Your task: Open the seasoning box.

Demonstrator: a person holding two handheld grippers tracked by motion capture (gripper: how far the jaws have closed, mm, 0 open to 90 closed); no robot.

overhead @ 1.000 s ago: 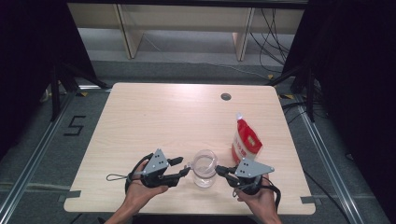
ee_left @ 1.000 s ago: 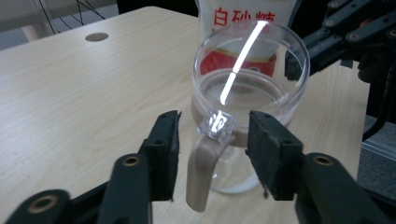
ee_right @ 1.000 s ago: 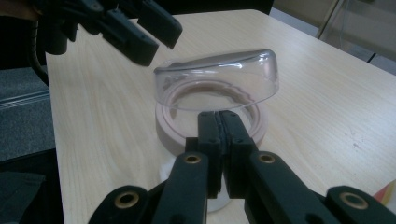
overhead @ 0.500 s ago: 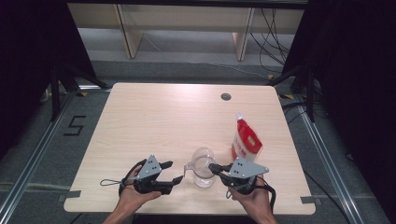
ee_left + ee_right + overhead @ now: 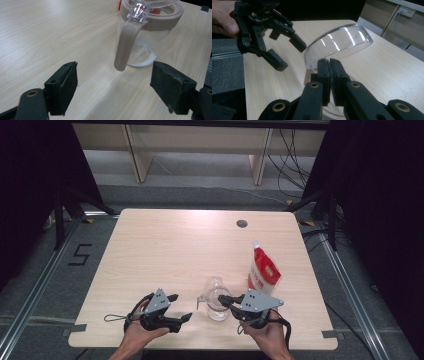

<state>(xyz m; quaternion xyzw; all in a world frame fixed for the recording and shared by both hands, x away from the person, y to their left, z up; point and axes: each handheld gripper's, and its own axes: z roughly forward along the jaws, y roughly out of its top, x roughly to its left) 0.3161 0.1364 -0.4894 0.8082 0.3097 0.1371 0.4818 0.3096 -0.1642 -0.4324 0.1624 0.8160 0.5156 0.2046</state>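
– Grippers first: what is each one doing?

– Right gripper [image 5: 223, 299] has its jaws pinched tight on the near edge of the clear domed plastic lid [image 5: 339, 45] and holds it tipped up, off the mouth of the jug. Left gripper [image 5: 181, 307] stands wide; its jaws have just been opening, and nothing is pressed between them.

– So the left one has no hold on anything?

– None. In the left gripper view the beige curved handle [image 5: 125, 45] hangs a little ahead of the two black pads, apart from both.

– Where is the jug itself?

– See-through round jug with a beige rim [image 5: 218, 309], standing upright near the front edge of the pale wooden table [image 5: 165, 250], between the two grippers. A thin whitish trace shows at its bottom; what it is I cannot tell.

– Anything else in play?

– Red and white stand-up pouch [image 5: 263, 272] with a spout at its top, upright just behind the jug and to its right, touched by neither gripper.

– How far along, then?

– By my reading, the opening step is done: the lid is raised and the mouth is clear. Filling looks like what is left. The pouch has not been picked up, and the free left gripper seems the one to fetch it while the right keeps the lid raised.
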